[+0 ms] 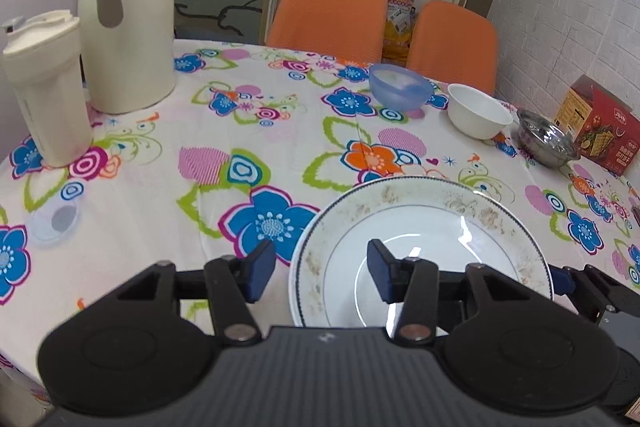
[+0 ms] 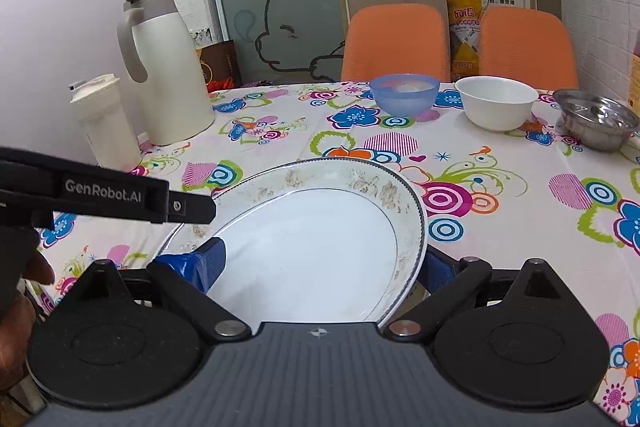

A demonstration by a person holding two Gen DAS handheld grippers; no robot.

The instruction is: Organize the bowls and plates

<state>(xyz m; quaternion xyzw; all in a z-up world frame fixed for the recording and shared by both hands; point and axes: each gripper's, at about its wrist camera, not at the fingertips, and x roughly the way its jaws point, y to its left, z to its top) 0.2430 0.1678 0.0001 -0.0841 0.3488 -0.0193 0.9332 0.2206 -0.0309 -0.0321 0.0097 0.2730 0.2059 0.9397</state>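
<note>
Plate [image 2: 312, 247] tilted, off tablecloth [image 2: 500, 195].
Pinched at rim by right gripper [image 2: 320, 267]; left gripper [image 1: 320, 267] spread wide, straddling opposite rim.

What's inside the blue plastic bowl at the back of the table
The blue bowl shows something pale or whitish inside, seen through its translucent wall. What it is cannot be told, and the near wall hides the bowl's bottom.

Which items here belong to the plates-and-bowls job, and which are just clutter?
Job: plate; blue bowl; white bowl; steel bowl.

Lying about: white jug; white tumbler; red box; small clear lid.
</note>
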